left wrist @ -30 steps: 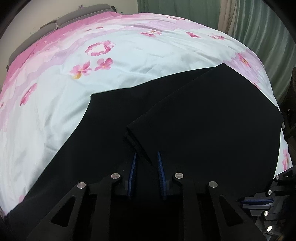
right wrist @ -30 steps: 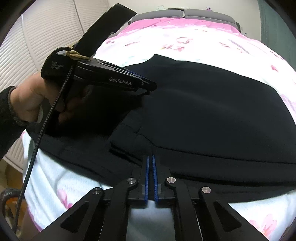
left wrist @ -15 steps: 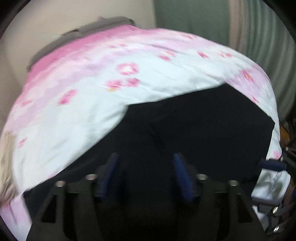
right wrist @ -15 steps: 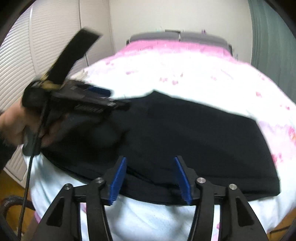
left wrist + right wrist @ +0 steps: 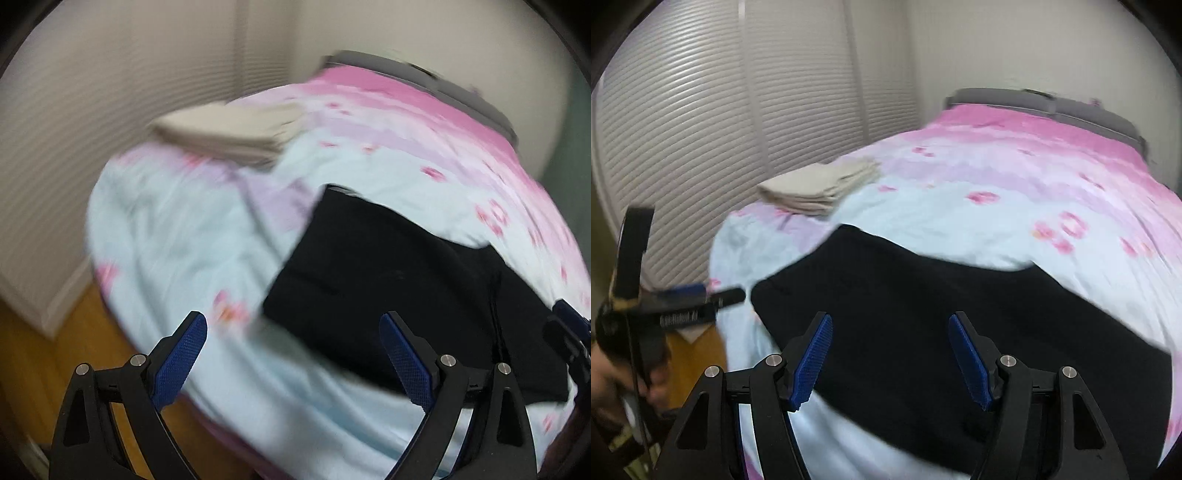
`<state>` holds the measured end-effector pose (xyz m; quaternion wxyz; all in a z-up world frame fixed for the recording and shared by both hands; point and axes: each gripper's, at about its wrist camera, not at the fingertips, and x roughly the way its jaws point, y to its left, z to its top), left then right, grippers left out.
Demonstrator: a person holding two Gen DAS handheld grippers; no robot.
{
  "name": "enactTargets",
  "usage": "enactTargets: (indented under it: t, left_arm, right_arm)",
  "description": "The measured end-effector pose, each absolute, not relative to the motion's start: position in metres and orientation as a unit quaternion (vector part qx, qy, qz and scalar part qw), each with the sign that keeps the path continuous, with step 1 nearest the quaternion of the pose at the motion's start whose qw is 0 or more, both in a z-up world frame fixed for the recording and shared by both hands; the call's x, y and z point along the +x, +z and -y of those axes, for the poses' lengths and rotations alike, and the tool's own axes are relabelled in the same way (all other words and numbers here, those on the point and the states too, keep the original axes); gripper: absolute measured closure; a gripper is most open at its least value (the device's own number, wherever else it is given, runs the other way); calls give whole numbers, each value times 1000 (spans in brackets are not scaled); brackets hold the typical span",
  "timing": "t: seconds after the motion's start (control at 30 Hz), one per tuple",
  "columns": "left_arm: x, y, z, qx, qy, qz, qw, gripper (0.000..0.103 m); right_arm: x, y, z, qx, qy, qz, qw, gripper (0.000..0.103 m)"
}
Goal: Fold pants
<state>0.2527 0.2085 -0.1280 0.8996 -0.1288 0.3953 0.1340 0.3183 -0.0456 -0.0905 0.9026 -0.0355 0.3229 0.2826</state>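
Observation:
The black pants (image 5: 388, 280) lie folded flat on the pink and pale blue floral bedspread (image 5: 192, 229), near the bed's foot; they also show in the right wrist view (image 5: 923, 317). My left gripper (image 5: 295, 358) is open and empty, raised above the bed edge left of the pants. My right gripper (image 5: 890, 354) is open and empty, held above the pants. The left gripper also shows at the left edge of the right wrist view (image 5: 713, 295), held in a hand.
A stack of folded beige cloth (image 5: 820, 184) lies on the bed's left side, also in the left wrist view (image 5: 229, 133). Slatted white closet doors (image 5: 701, 129) stand left of the bed. A grey headboard (image 5: 1041, 103) is at the far end. Wooden floor (image 5: 44, 354) lies below.
Both grippers let go of the pants, opened wide and pulled back up and away. The views swung left toward the closet doors and beige stack.

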Motion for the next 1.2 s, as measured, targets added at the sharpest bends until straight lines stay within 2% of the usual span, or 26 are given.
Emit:
enactTargets:
  t: [0.23, 0.37, 0.7, 1.0, 1.07, 1.13, 1.2]
  left_arm:
    - [246, -152, -230, -254, 142, -384, 876, 8]
    - [257, -157, -233, -281, 140, -379, 870, 9]
    - [278, -198, -251, -355, 136, -391, 838, 9]
    - [293, -222, -246, -398, 134, -389, 820, 9]
    - [296, -224, -242, -397, 130, -391, 820, 14]
    - [297, -228, -240, -403, 125, -396, 815, 18]
    - [298, -229, -239, -406, 115, -393, 817, 31]
  right_arm:
    - [360, -77, -8, -89, 370, -347, 857, 36]
    - [395, -77, -26, -121, 408, -368, 826, 36]
    - [512, -127, -99, -176, 497, -461, 714, 36]
    - [561, -181, -171, -252, 556, -499, 616, 36]
    - [568, -192, -179, -258, 568, -515, 588, 36]
    - [575, -204, -186, -255, 578, -536, 560, 29]
    - [581, -214, -192, -247, 587, -552, 539, 28]
